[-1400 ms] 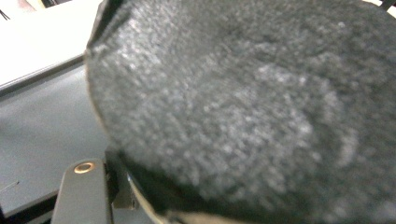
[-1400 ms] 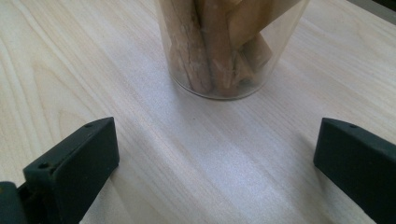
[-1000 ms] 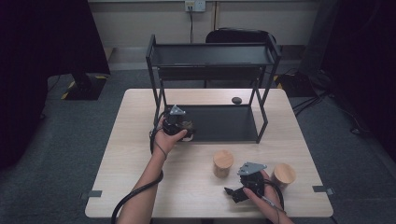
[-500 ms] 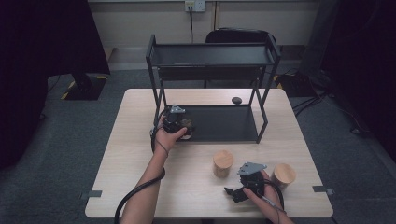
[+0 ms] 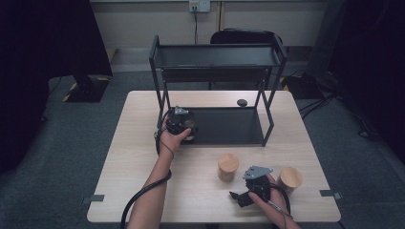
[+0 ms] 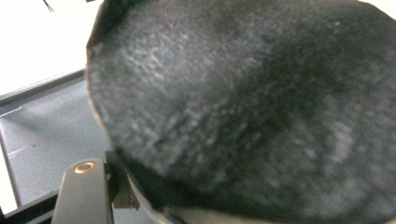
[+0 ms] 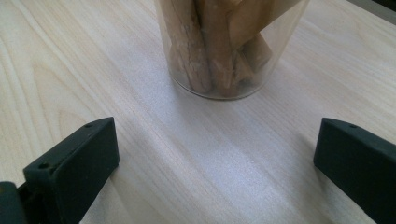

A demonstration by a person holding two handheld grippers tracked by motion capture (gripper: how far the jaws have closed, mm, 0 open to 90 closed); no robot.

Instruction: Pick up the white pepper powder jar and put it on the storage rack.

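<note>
My left gripper [image 5: 180,122] is at the front left corner of the black rack's lower shelf [image 5: 229,126], shut on a round jar of dark stuff [image 6: 243,107] that looms close in the left gripper view. One black finger [image 6: 84,191] shows beside it. My right gripper [image 5: 239,196] lies near the table's front edge, open with nothing between its fingers. Just ahead of it stands a clear jar of wooden sticks [image 7: 224,46], seen with a wooden lid [image 5: 228,166] in the high view. A second wooden-lidded jar [image 5: 290,178] stands to its right.
The black two-tier metal rack [image 5: 217,57] stands at the back of the light wooden table [image 5: 138,157]. A small dark object [image 5: 242,102] lies behind the lower shelf. A chair [image 5: 248,36] is beyond the table. Cables trail from both grippers.
</note>
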